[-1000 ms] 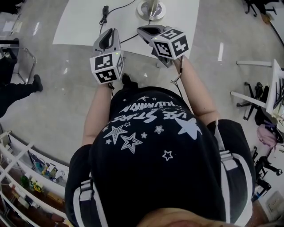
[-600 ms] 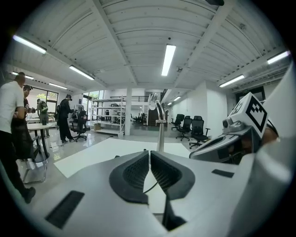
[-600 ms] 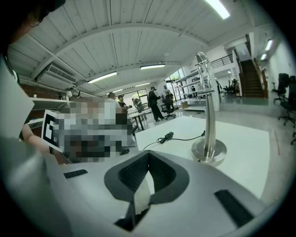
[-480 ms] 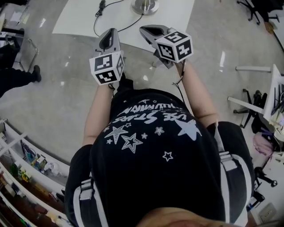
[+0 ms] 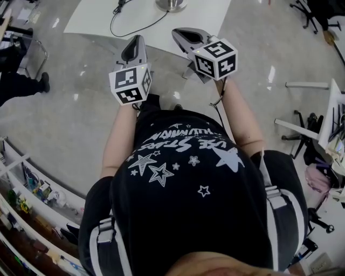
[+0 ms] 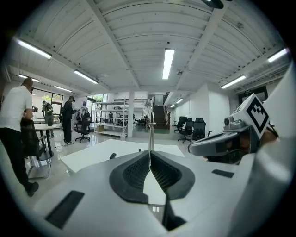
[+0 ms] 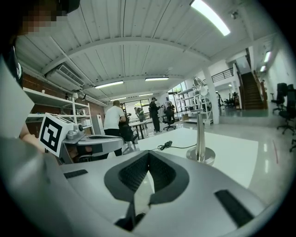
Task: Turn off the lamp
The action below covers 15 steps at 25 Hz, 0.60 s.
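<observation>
Shirt: black with white stars, fills the lower head view.
Left gripper: upper centre-left, jaws pressed together, holding nothing.
Right gripper: just right of it, jaws also together, empty.
Table: white, along the top edge, beyond both grippers.
Lamp: round metal base on the table at top centre, apart from both grippers.
Bystander: white shirt, far background.
</observation>
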Available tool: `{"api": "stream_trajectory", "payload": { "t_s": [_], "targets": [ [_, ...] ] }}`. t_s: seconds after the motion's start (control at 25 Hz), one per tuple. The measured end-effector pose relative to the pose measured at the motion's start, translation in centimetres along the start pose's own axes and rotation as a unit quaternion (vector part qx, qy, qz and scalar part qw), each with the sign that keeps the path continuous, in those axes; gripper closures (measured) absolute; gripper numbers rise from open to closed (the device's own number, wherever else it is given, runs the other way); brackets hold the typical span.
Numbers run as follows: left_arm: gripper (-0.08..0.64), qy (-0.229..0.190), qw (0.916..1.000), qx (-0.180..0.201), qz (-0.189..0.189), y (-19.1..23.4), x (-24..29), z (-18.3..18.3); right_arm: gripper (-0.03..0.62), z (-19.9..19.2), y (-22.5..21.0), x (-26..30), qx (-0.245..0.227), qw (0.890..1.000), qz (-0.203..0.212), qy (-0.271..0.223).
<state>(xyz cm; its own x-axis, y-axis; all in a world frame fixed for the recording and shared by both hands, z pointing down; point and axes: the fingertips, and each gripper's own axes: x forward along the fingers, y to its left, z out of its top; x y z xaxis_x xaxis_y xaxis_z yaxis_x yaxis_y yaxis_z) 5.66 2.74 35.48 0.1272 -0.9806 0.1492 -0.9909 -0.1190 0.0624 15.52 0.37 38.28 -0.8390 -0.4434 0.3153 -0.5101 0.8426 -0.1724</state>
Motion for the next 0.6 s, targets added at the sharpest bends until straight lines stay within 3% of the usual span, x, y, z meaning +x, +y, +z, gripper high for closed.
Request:
{"api": "stream_trajectory", "payload": {
  "t_s": [0.6],
  "targets": [
    [0.537,-0.004,0.9999,0.000,0.011,-1.1,-3.6,-0.5,0.588,-0.4,2.4,-2.0,-0.014,1.000,0.000,-0.021]
  ]
}}
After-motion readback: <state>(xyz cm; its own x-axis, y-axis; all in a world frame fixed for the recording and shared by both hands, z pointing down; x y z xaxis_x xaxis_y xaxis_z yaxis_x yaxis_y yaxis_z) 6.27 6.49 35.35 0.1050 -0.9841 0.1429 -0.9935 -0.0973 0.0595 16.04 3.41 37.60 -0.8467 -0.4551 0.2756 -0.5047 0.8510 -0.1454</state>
